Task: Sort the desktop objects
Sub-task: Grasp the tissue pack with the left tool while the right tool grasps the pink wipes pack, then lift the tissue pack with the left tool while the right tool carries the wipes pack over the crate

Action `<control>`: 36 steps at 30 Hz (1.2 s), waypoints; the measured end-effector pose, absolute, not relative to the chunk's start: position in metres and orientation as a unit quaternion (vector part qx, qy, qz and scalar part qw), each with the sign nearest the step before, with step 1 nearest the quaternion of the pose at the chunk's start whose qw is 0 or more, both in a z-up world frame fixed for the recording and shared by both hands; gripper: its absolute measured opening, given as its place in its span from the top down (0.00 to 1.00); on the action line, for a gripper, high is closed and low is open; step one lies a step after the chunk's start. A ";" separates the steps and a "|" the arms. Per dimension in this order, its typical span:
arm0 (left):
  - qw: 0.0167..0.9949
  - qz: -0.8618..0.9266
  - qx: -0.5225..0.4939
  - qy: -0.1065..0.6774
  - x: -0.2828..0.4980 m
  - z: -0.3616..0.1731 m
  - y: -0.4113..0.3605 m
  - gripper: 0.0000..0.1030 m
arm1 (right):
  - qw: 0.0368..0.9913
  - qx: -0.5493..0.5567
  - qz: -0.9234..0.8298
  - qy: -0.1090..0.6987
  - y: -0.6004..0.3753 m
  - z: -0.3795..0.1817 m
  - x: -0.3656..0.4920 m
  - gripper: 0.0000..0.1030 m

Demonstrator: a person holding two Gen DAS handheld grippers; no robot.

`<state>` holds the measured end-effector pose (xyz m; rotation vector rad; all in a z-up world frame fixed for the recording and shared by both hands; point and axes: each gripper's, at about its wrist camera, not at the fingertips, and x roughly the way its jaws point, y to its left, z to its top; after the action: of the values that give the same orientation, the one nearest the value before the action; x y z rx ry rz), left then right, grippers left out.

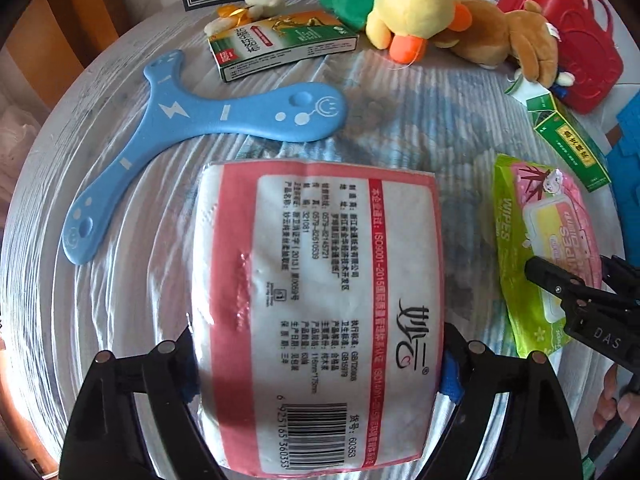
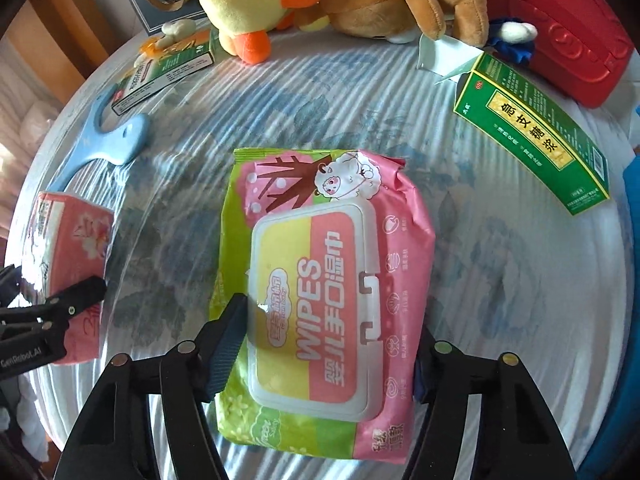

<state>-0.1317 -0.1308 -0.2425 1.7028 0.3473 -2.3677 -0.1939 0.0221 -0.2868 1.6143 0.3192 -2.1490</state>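
The tissue pack point(image 1: 320, 320) is held at the bottom middle of the left wrist view, squeezed by the left gripper point(image 1: 320, 364), jaws wide w/ the pack filling them. The wipes pack point(image 2: 320, 288) is held at the middle of the right wrist view by the right gripper point(image 2: 320, 364), jaws mid-wide, pads pressed into its soft sides.

What could go wrong: both packs are squishy & slippery, so a slip out of the jaws could happen if they are tipped or swung fast. The 2 grippers are near each other, so a bump is possible.

Room: bare cloth is seen in the middle. The blue boomerang point(image 1: 192, 128) is at the left, the green box point(image 2: 536, 136) at the upper right, plush toys point(image 2: 256, 4) along the top. The table point(image 1: 60, 128) edge curves at the left.
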 end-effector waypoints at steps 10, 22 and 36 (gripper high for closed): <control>0.094 -0.860 0.494 0.086 -0.098 -0.196 -0.083 0.16 | 0.235 0.488 -0.835 0.099 0.076 -0.216 -0.169 0.41; 0.019 -0.926 0.377 0.030 -0.058 -0.108 -0.030 0.16 | 0.168 0.327 -0.928 0.066 0.135 -0.088 -0.084 0.41; -0.087 -0.960 0.266 -0.010 -0.056 -0.021 0.128 0.16 | 0.068 0.198 -0.977 0.031 0.266 0.015 -0.020 0.41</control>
<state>-0.0562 0.1283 -0.0213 0.8840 -0.0330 -3.1954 -0.0197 0.2661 0.0147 0.5949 0.0922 -2.9439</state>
